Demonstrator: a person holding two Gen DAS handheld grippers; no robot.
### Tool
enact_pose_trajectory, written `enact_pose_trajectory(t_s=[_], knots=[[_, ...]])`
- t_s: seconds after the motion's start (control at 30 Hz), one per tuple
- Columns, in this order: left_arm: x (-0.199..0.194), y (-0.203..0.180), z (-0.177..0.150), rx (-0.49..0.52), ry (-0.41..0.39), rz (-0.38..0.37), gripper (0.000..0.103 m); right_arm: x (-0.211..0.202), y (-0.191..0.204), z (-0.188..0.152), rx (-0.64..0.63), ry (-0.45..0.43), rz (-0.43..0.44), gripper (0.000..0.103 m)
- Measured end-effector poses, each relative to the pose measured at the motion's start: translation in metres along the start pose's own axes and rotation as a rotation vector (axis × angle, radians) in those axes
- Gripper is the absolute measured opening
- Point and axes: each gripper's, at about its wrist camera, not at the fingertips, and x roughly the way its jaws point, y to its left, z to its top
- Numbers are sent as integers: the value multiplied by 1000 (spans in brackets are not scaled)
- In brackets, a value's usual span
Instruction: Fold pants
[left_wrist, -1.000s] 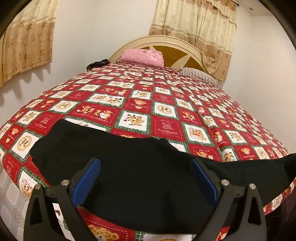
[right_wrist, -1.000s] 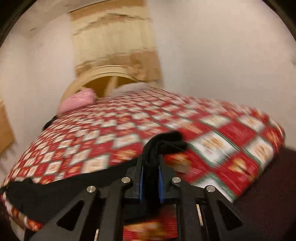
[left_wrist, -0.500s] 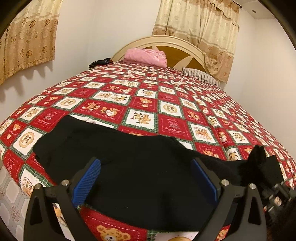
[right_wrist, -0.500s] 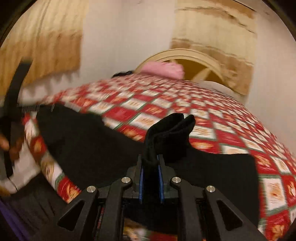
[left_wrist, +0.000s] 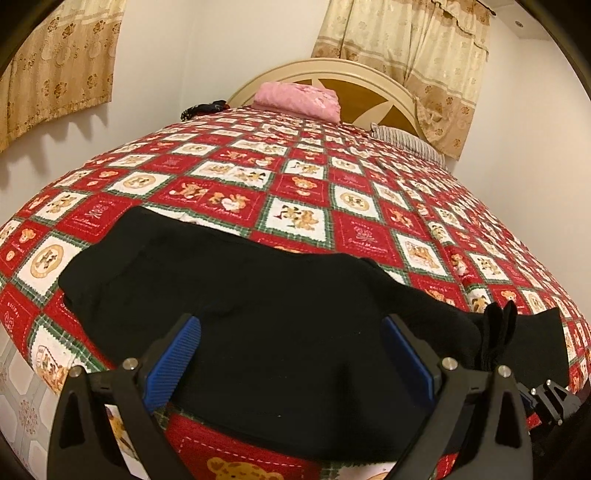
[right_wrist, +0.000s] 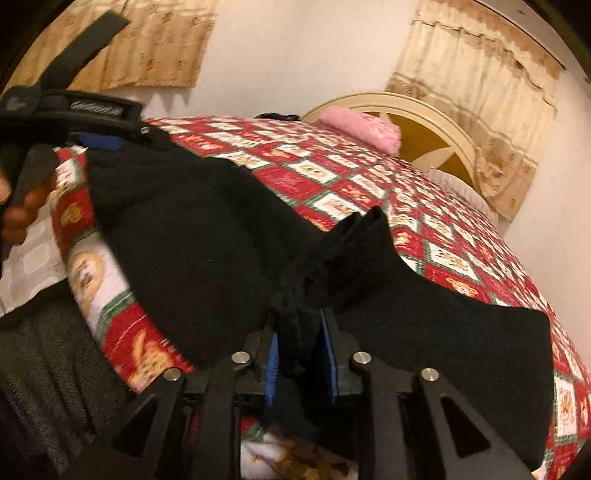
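My left gripper (left_wrist: 291, 354) hangs with its jaws wide apart above the black pants (left_wrist: 258, 314), which lie spread along the near edge of the bed (left_wrist: 295, 192). My right gripper (right_wrist: 301, 354) is clamped on a bunched fold of the pants (right_wrist: 207, 236). Only the right wrist view shows the hand (right_wrist: 22, 206) holding the left tool. The bear-patterned quilt (right_wrist: 461, 243) runs back to a pink pillow (left_wrist: 299, 99), headboard (left_wrist: 373, 81) and curtains (left_wrist: 417, 48).

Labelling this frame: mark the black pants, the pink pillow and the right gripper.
black pants (left_wrist: 280, 317), left wrist view, flat middle of the cloth.
pink pillow (left_wrist: 297, 99), left wrist view, top face.
right gripper (right_wrist: 301, 350), right wrist view, between fingertips, on bunched cloth.
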Motion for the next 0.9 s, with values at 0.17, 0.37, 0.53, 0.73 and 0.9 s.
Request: enact_pose_trajectory(t_s=[0.17,0.37,0.53,0.73,0.9], knots=[[0,-2,0,37,-3,22,100,-23,-9,5,42,-6,205,65],[2,-3,-2,73,-1,54,100,-32,-59,40,288,-78,430,45],[3,7,2,87,-14,117,100,10,-84,78,285,-26,415,30],[13,24,-3,58,19,142,100,70,-67,98,202,82,441,30],[24,31,-10,55,52,145,100,95,-37,89,109,167,434,30]])
